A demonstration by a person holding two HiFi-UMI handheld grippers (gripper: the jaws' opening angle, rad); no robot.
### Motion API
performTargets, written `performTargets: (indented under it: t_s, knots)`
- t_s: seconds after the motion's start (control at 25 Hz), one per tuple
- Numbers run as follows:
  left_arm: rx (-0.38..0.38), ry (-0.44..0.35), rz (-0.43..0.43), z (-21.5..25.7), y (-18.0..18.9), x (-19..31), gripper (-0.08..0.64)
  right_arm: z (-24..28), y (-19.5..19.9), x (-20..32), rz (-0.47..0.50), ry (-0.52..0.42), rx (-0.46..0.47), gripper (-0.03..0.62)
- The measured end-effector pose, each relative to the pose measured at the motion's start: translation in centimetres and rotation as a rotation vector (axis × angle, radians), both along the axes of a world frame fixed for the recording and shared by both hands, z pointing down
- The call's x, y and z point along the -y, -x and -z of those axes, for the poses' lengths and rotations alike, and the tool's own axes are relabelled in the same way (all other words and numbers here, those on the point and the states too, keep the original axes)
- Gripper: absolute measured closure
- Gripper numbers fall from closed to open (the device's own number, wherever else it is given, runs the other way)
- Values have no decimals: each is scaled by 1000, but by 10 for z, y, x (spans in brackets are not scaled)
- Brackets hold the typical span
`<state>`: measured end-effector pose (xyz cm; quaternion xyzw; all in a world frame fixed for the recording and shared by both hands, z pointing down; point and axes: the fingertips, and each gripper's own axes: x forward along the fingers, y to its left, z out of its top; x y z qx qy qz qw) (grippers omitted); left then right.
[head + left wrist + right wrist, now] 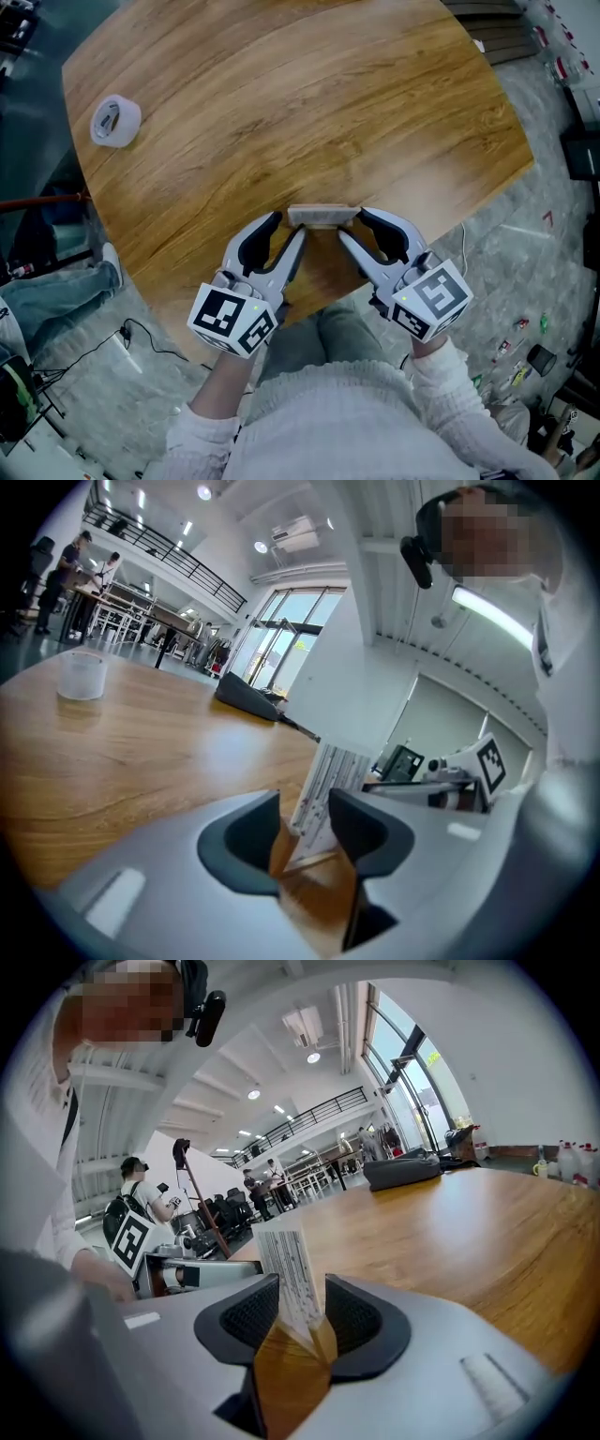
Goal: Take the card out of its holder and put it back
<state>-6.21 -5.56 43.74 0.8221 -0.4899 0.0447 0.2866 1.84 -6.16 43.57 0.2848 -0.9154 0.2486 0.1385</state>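
**Card seated in its slot, both grippers open around it**

In the head view the card (pixel 323 217) stands in its holder (pixel 319 1335) at the near edge of the table (pixel 281 112), just below the frame's centre; the left gripper (pixel 289 225) and right gripper (pixel 352 225) meet it from lower left and lower right. Each gripper view shows the card upright between that gripper's jaws with a gap on either side; both pairs stand wide, and neither pad presses on anything. With the card in its slot, this looks like either the very start or the very end of the task; these frames alone do not say which. If it is the start, the next move calls for one pair to close on the card's end and draw it straight up, while the holder is kept from tipping. Both hands reach in from the bottom of the frame, forming a V; the grippers tilt slightly down, marker cubes nearest the person.
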Motion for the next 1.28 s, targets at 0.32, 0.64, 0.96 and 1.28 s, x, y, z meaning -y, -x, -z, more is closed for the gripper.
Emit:
performTargets:
  t_s: [0.32,0.64,0.96,1.28]
  knots:
    - [-19,-19,-44,4,-4,11,403,3,8,8,7,-34,-15,457]
    - [15,-48,-88,5,-16,10,423,-2,9,7,11,-57,-61,498]
    - [35,-60,-79,5,-14,10,446,-1,9,8,12,-70,-76,514]
    - [49,-96,-75,13,-15,12,455,6,9,10,1,-81,-68,516]
